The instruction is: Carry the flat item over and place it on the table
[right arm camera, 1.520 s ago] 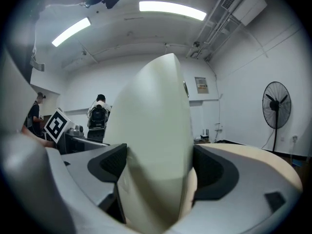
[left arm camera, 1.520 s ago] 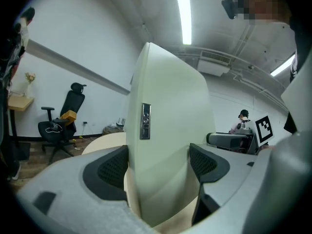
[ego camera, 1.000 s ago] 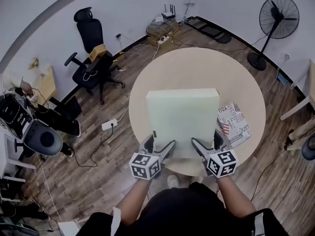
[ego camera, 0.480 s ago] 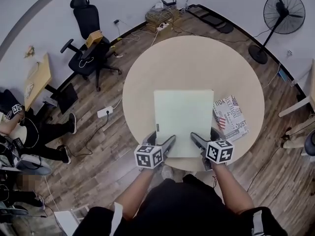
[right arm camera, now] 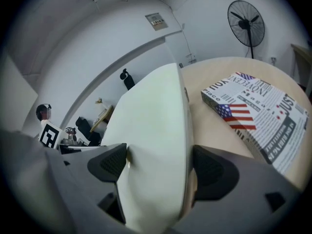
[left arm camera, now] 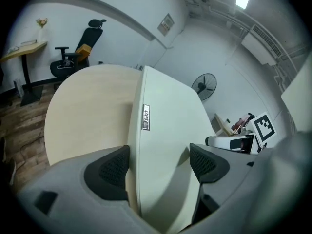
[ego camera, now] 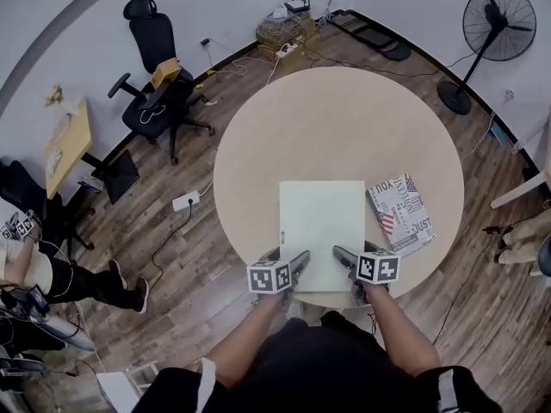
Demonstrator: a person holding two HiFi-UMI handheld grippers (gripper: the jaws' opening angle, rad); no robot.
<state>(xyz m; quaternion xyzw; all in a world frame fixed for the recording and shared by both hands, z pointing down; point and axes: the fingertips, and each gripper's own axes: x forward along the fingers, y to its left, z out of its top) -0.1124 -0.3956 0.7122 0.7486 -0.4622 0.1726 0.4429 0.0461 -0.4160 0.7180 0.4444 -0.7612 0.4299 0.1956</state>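
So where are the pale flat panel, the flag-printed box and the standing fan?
pale flat panel [ego camera: 323,226], head view, middle of its top face.
flag-printed box [ego camera: 403,215], head view, centre of its printed cover.
standing fan [ego camera: 504,22], head view, hub of its round cage.

Holds the flat board over the six o'clock half of the desk, printed box just beside at three o'clock. Puts the left gripper at the board's seven o'clock corner, right gripper at five.
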